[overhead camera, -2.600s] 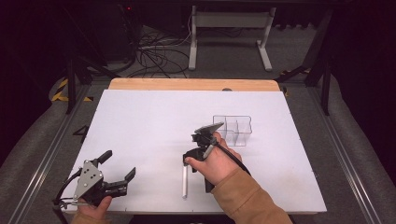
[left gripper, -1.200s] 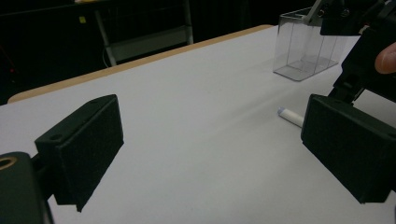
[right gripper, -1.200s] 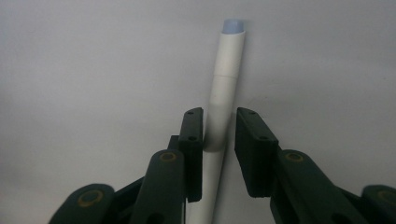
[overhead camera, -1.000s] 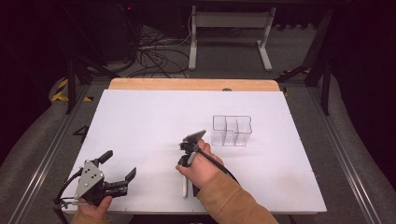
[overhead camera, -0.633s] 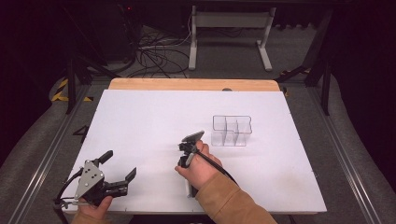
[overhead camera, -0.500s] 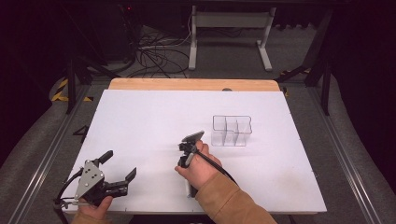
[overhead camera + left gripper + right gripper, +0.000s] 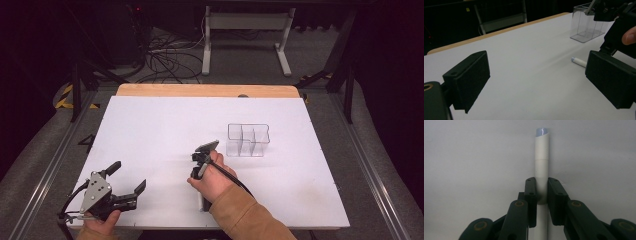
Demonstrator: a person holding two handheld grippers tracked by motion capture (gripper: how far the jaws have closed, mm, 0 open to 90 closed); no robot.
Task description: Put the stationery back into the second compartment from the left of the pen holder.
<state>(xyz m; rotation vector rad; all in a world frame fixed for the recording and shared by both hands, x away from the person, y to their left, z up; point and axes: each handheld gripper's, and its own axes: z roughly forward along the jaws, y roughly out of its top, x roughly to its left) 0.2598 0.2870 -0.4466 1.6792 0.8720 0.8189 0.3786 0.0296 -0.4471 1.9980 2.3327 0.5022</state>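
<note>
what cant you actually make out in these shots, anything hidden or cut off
- White pen: in the right gripper view its rear end is cut off by the bottom edge and hidden between the right gripper fingers; whether it has left the table is unclear.
- Same pen in the high view: mostly hidden under the person's right hand.
- Clear organizer: contents too small to judge in the high view; in the left gripper view its top is cut off by the edge.

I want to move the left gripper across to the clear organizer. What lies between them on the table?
In the left gripper view, the white marker lies on the table short of the clear organizer, with the right gripper closed on it. The remaining stretch is bare.
</note>
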